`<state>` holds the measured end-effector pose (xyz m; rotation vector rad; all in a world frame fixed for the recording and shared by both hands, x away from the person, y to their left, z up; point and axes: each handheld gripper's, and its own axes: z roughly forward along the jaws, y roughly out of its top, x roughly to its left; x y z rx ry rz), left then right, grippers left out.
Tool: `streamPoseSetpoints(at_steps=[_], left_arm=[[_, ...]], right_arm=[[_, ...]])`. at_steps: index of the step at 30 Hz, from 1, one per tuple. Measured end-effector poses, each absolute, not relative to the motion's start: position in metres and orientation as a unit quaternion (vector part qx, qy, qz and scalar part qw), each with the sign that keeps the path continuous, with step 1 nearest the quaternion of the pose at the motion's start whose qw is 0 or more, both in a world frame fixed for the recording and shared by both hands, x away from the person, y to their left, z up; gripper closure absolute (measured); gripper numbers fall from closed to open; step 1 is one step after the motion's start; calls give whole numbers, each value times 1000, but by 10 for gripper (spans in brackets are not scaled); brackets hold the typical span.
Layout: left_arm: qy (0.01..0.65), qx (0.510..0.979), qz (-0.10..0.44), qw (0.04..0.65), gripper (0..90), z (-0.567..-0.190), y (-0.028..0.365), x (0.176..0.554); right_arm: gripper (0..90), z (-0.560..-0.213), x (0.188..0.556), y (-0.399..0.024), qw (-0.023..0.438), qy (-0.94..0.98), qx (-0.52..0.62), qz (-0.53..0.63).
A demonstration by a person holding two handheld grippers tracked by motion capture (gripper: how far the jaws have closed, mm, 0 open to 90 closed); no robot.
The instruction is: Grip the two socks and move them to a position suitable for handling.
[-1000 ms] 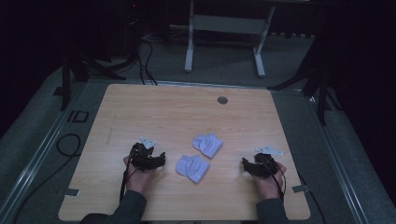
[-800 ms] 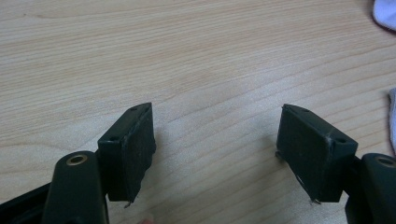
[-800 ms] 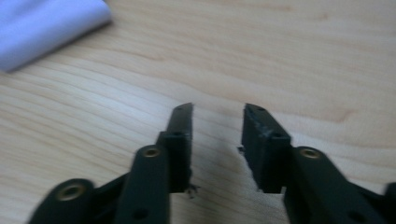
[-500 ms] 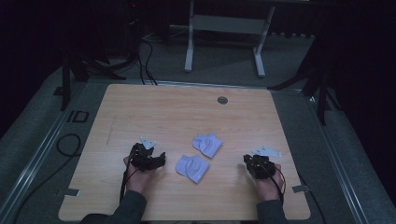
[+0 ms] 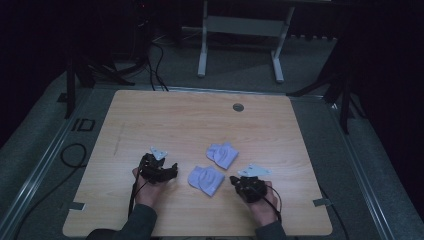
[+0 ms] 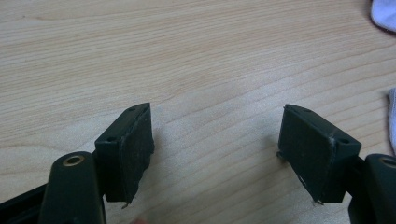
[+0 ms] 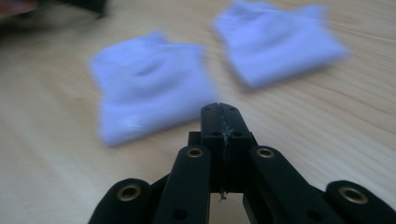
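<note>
Two folded pale lavender cloths lie on the wooden table (image 5: 165,120): a near cloth (image 5: 206,180) (image 7: 149,84) and a far cloth (image 5: 222,155) (image 7: 275,39). My left gripper (image 5: 171,171) (image 6: 215,121) rests left of the near cloth, jaws wide open over bare wood. An edge of cloth (image 6: 385,11) shows at the top right of the left gripper view. My right gripper (image 5: 233,180) (image 7: 220,112) is shut with nothing in it. Its tip sits just short of the near cloth's right edge.
A round grommet (image 5: 238,107) sits in the table's far side. Beyond the table stands a metal frame (image 5: 240,30), and cables (image 5: 72,155) lie on the floor at the left. Dark stands flank the table.
My right gripper has moved left across the table toward the near cloth. The left gripper and both cloths have stayed put.
</note>
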<state>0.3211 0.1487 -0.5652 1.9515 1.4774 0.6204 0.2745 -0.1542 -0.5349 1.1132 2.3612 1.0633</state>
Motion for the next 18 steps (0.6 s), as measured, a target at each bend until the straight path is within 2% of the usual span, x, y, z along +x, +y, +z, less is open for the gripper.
streamPoseSetpoints(at_steps=[11, 18], left_arm=[[559, 735, 235, 304, 271, -565, 147, 320], [558, 736, 233, 303, 278, -565, 147, 319]], right_arm=[[897, -547, 263, -114, 128, 853, 345, 370], [886, -557, 265, -106, 133, 864, 336, 351]])
